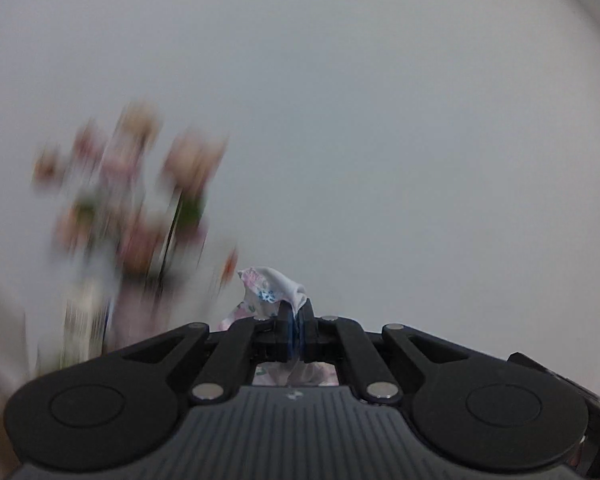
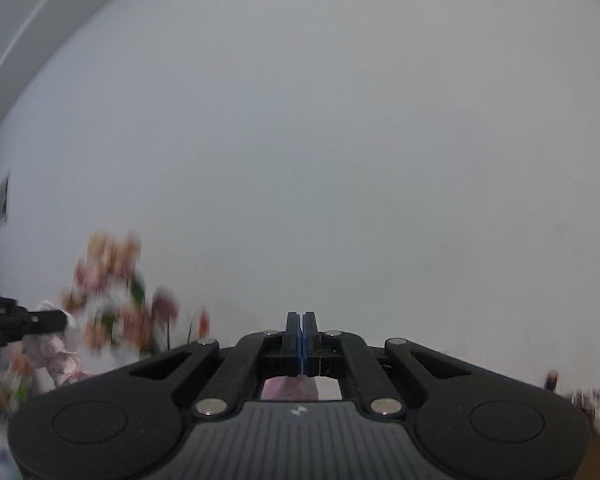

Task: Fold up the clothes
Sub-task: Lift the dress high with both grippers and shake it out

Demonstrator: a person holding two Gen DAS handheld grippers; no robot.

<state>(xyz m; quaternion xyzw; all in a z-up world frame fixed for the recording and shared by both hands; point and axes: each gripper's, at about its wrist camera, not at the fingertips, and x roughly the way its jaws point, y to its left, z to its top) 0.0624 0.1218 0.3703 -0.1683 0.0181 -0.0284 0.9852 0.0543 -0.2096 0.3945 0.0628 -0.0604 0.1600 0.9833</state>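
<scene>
Against a pale wall, both grippers point forward, left fingers [image 1: 298,312] and right fingers [image 2: 302,332] pinching floral cloth [image 1: 268,288].

Right hand-held gripper [image 2: 302,322] closed — pink cloth [image 2: 290,389] beneath; blurred flowers [image 2: 112,288] left.

Blurred pink and orange flowers [image 1: 140,200] with green leaves stand against a plain white wall [image 1: 380,120], ceiling moulding [image 2: 28,36] above.

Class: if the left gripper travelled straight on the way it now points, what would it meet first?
Beyond the floral cloth pinched in the left gripper, only the plain white wall; depth is unclear.
</scene>
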